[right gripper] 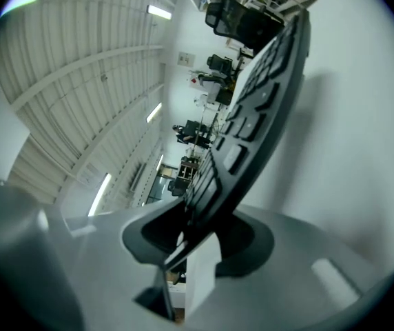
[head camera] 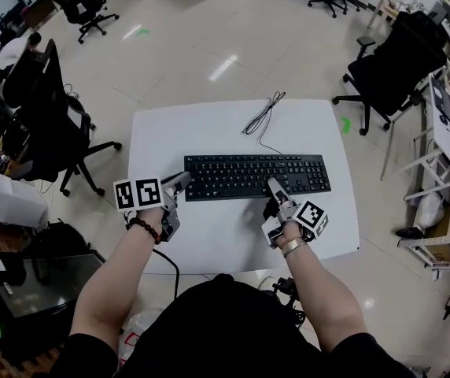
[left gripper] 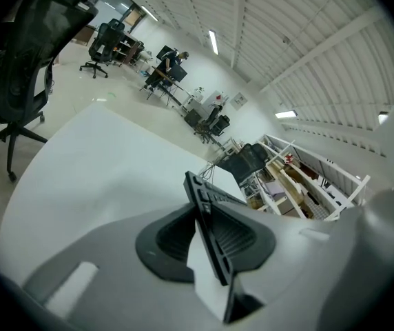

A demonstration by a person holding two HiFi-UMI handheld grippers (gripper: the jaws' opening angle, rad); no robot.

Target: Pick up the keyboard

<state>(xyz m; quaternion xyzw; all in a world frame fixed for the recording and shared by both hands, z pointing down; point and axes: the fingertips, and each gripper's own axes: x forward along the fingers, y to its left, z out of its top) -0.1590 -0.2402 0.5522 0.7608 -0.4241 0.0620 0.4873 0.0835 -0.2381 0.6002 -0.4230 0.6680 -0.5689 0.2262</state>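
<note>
1. Looking down in the head view, the black keyboard (head camera: 256, 176) lies lengthwise across the middle of the white table (head camera: 209, 132). Its cable (head camera: 263, 116) runs off toward the far edge. The left gripper (head camera: 181, 183) meets the keyboard's left end and the right gripper (head camera: 274, 186) meets its near edge, right of the middle. A black office chair (head camera: 390, 69) stands on the floor beyond the table's right side. Whether the keyboard has left the tabletop cannot be told here.

2. In the left gripper view, the left gripper (left gripper: 207, 236) has its fingers narrow, pressed on the thin end of the keyboard (left gripper: 207, 205), which stands edge-on between the dark pads. The white table (left gripper: 94, 171) spreads out behind, and another chair (left gripper: 25, 54) stands at the far left.

3. In the right gripper view, the right gripper (right gripper: 197, 236) also has narrow fingers, clamped on the keyboard (right gripper: 259, 109). The keyboard's rows of keys stretch away from the pads toward the upper right. The table (right gripper: 362, 150) fills the right side.
</note>
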